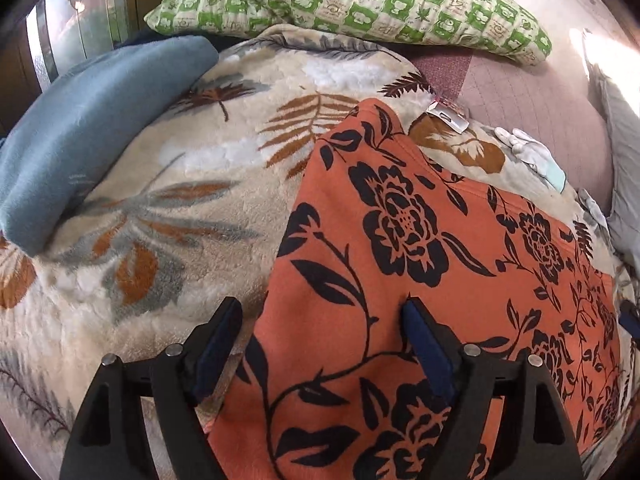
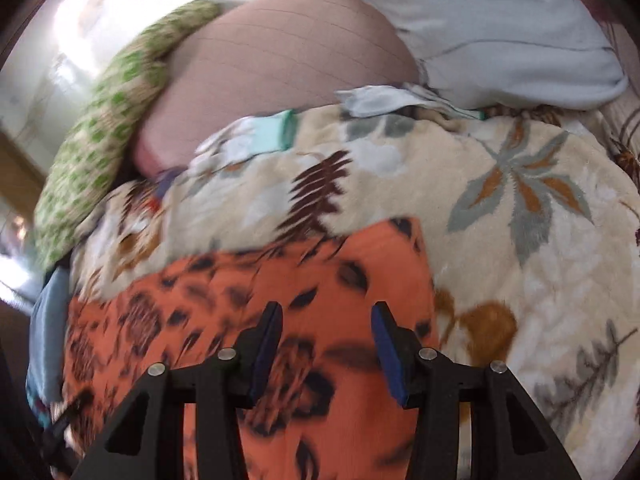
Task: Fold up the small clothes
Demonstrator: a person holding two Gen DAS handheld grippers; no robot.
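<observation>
both grippers, left gripper (image 1: 322, 322) and right gripper (image 2: 326, 320), gape above orange floral cloth (image 1: 420, 280); leaf-print blanket (image 1: 180, 200) beneath

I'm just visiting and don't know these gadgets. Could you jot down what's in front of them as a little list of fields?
Surface: plush leaf-print blanket
Garment: orange cloth with black flowers, lying spread on the blanket
Left gripper: open, over the cloth's left edge
Right gripper: open, above the cloth, holding nothing
Nearby: green patterned pillow, blue folded fabric, white glove
Image quality: right view blurred
</observation>
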